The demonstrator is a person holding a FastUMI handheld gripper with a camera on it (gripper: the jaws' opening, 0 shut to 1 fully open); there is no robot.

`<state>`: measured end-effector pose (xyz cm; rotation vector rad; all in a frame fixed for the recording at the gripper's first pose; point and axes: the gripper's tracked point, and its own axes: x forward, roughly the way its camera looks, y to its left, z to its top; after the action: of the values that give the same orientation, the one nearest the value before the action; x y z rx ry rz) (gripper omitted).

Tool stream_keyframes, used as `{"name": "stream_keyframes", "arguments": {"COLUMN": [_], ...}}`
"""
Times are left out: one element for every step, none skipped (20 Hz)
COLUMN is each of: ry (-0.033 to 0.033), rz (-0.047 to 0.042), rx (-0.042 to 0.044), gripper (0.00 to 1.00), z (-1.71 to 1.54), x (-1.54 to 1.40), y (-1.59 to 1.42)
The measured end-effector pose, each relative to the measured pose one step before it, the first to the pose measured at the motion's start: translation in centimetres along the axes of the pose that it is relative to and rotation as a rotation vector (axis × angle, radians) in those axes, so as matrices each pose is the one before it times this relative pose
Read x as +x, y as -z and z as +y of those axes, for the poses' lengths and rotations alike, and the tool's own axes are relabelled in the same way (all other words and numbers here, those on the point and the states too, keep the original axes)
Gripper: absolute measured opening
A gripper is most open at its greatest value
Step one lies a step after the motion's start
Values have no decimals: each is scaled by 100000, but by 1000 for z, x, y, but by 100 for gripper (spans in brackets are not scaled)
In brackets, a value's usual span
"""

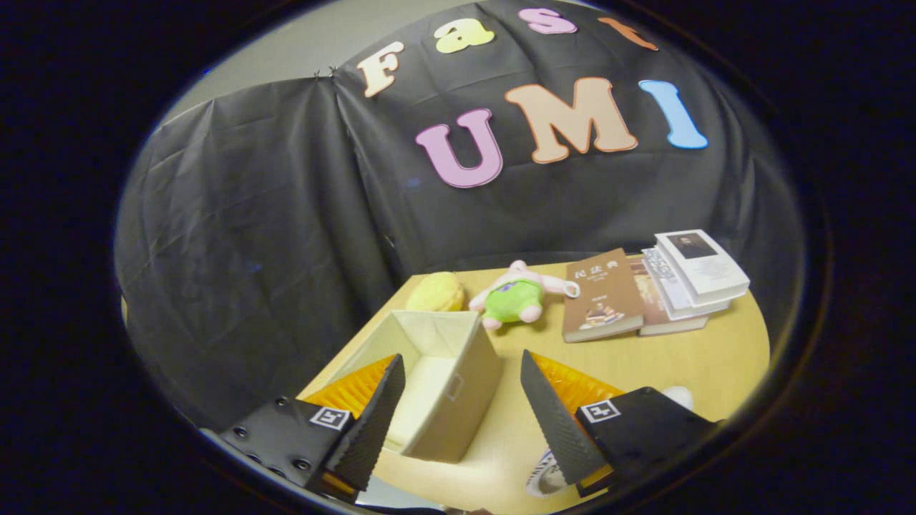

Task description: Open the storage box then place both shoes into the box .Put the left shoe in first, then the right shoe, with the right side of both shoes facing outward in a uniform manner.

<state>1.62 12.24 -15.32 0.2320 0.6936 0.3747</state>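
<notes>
The gripper (458, 400) hangs wide open and empty above the wooden surface (715, 357), its fingers straddling the near right wall of the beige storage box (436, 379) at lower centre. The box stands open with nothing visible inside; neither shoe has gone in. A plush toy (519, 297) and books (644, 293) lie beyond.

Wooden table (687, 357); on it open fabric box (440, 379); yellow plush (436, 292); green-pink plush toy (519, 297); brown book (600, 295); book stack (690, 275).
</notes>
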Motion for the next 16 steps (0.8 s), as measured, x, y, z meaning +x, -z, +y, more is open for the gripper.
{"name": "stream_keyframes", "arguments": {"ry": [1065, 1366, 1754, 1852, 1681, 1696, 1504, 942, 574, -50, -910, -305, -228, -65, 1, -309], "rz": [718, 829, 1062, 1110, 1228, 1492, 1495, 2035, 1921, 2391, 1667, 1607, 2008, 1990, 2102, 2294], "rx": [30, 193, 125, 73, 85, -146, -395, -737, -721, -682, -648, -823, -395, -11, 234, 396], "gripper": [100, 100, 100, 100, 100, 100, 100, 100, 100, 100, 100, 100, 100, 100, 100, 100], "z": [-1116, -1266, -1334, -1298, -1239, -1138, -1061, -949, -687, -562, -283, -368, -488, -460, -331, -106], "x": [-342, -167, -528, -49, -27, -5, -68, -116, 56, 221, 199, 309, 308, 388, 460, 352], "y": [398, 608, 1200, 619, 667, 813, 731, 984, 800, 986, 775, 674, 920, 826, 788, 692]}}
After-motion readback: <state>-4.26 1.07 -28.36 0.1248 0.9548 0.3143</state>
